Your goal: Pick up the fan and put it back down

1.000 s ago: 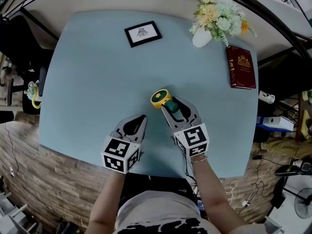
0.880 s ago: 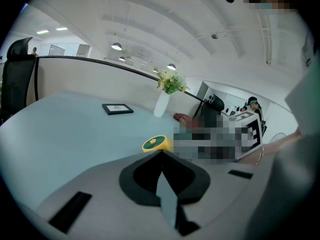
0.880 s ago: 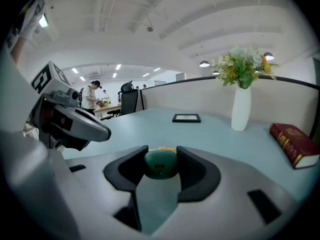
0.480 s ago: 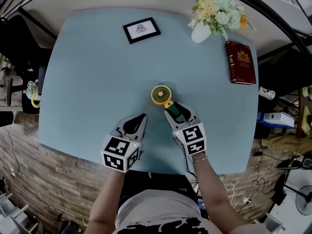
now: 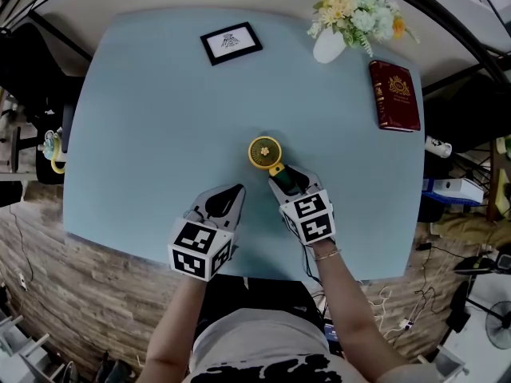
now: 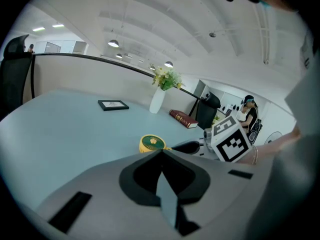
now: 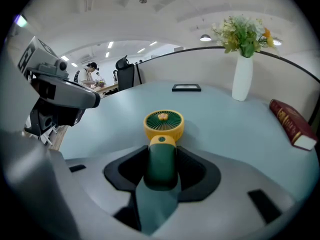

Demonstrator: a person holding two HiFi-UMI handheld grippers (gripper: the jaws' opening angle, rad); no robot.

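- A white vase [image 5: 326,48] near the far edge of the pale blue desk [image 5: 160,110] holds a bunch of yellow and white flowers [image 5: 351,10]
- The small yellow round-headed fan [image 5: 265,152] with a dark green handle is at mid desk; I cannot tell whether its head is on the surface or just above it
- The right gripper [image 5: 286,178] tilts downward, its fingers [image 7: 215,186] clamped on the green handle
- The left gripper [image 5: 230,198] hangs just beside it at a downward slant, its fingers [image 6: 100,184] pressed together with nothing between them
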